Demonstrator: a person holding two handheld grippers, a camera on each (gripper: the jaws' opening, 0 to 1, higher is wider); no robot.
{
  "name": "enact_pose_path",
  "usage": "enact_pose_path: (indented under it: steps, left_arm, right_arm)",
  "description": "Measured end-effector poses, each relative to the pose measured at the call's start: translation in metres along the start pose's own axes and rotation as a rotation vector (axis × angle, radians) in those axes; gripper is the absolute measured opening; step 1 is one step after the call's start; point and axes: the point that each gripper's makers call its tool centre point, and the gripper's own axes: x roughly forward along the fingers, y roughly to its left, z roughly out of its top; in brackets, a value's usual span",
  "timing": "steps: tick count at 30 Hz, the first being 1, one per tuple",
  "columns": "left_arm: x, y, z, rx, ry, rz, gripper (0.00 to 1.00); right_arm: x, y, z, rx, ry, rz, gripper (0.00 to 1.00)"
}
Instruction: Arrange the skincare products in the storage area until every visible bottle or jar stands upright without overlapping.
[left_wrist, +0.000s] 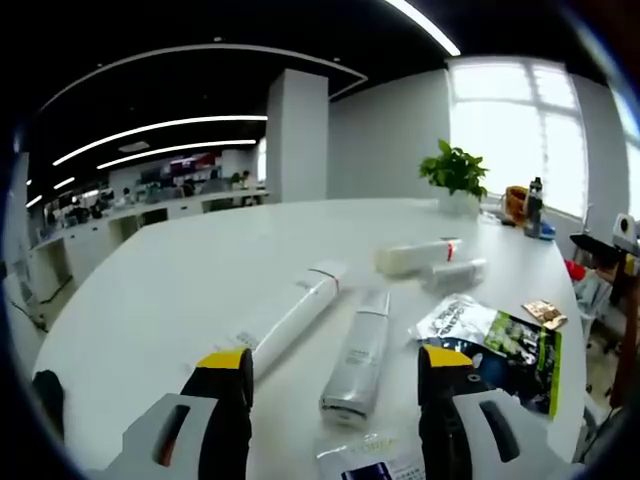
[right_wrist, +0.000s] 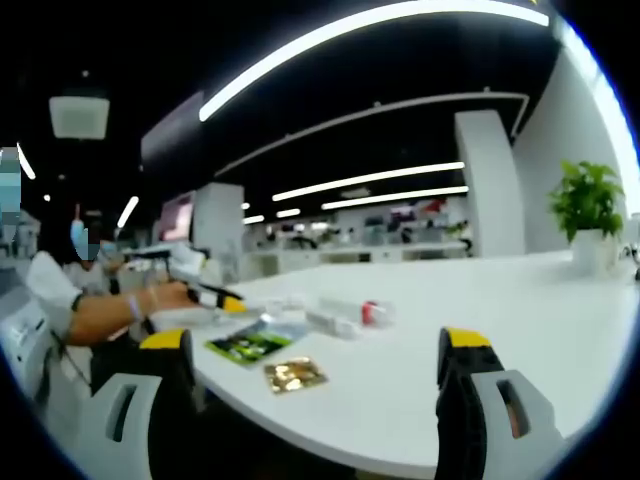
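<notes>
Bottles lie flat on the white worktop (left_wrist: 180, 270) ahead of my left tool (left_wrist: 335, 385), none standing upright. From the left gripper view I see its yellow-tipped jaws spread wide and holding nothing. Between them, just ahead, a silver bottle (left_wrist: 358, 353) lies on its side with its cap pointing away from me. Beside it on the left rests a long white tube (left_wrist: 292, 316) with a red band near its far end, close to the silver bottle but apart from it. Farther off lies a white bottle (left_wrist: 417, 256) with a red mark, and just beside it a smaller clear tube (left_wrist: 455, 274). To the right of the silver bottle sits a green and black sachet (left_wrist: 498, 344), with a small gold packet (left_wrist: 545, 314) beyond it near the worktop edge. A white packet (left_wrist: 372, 458) lies near the bottom of the view, between the jaws. A potted plant (left_wrist: 456, 176) stands at the far side by the window.

In the right gripper view my right tool (right_wrist: 320, 365) is also wide and holds nothing, hanging off the worktop edge. Past it I see the same sachet (right_wrist: 250, 344), the gold packet (right_wrist: 294, 375) and the white bottle (right_wrist: 348, 314) lying down. At the left, an arm (right_wrist: 115, 312) reaches in with the left tool (right_wrist: 222, 298) over the worktop.
</notes>
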Motion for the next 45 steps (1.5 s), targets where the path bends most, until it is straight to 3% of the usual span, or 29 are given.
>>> enact_pose_path:
  steps: [5,23,33,45]
  left_arm:
    - [0.008,0.002,-0.003,0.024,0.007,0.004,0.59]
    - [0.025,-0.023,-0.004,0.065,0.063,-0.076,0.53]
    - [0.031,-0.022,-0.005,0.127,0.095,-0.048,0.49]
    - [0.028,-0.029,-0.008,0.090,0.131,-0.079,0.41]
  right_arm:
    - [-0.002,0.005,0.005,-0.012,-0.011,0.015,1.00]
    - [0.003,0.006,0.005,0.002,-0.019,0.022,1.00]
    - [0.006,0.016,0.009,-0.002,-0.027,0.045,1.00]
    - [0.009,0.022,0.010,0.008,-0.042,0.057,1.00]
